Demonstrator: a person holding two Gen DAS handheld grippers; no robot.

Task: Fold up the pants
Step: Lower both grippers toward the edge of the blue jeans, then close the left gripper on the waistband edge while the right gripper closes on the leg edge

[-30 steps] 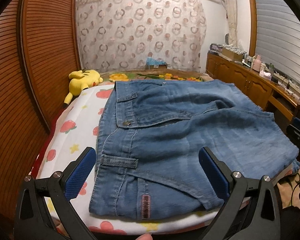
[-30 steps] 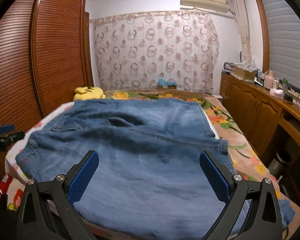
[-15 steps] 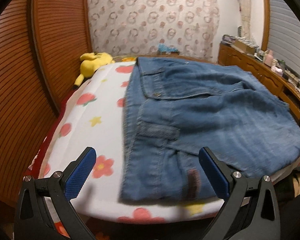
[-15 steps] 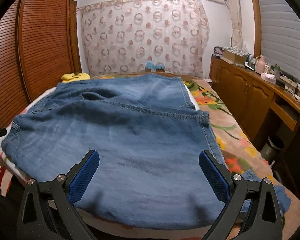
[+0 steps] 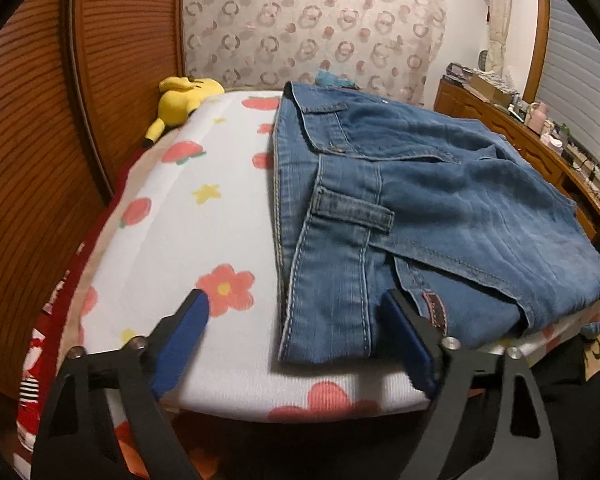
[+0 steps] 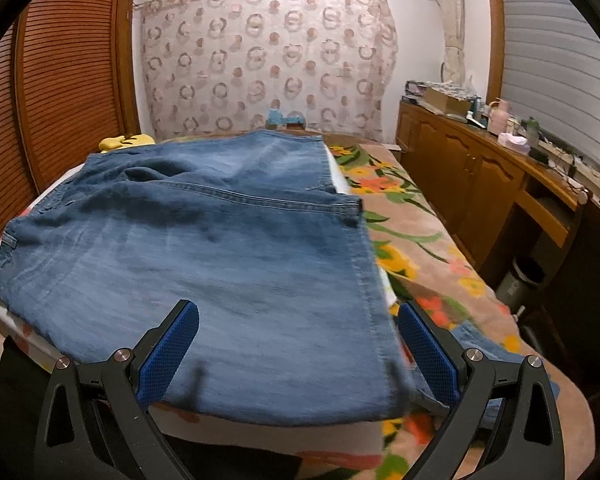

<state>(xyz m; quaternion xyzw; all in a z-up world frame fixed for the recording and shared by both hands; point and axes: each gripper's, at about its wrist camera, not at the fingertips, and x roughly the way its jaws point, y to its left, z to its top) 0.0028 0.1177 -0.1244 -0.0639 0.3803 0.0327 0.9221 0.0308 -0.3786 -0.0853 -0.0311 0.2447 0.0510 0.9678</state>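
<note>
on floral bed (image 5: pixel 204 248) by louvred wardrobe (image 5: pixel 32 152): jeans (image 5: pixel 440 208) between closing left gripper (image 5: pixel 296 336), right gripper (image 6: pixel 298 340) spread

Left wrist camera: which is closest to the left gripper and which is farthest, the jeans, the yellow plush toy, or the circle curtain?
From the left gripper:
1. Jeans: nearest, their near corner lies between the closing jaws.
2. Yellow plush toy: farther, at the bed's far left edge.
3. Circle curtain: farthest, on the back wall.
</note>
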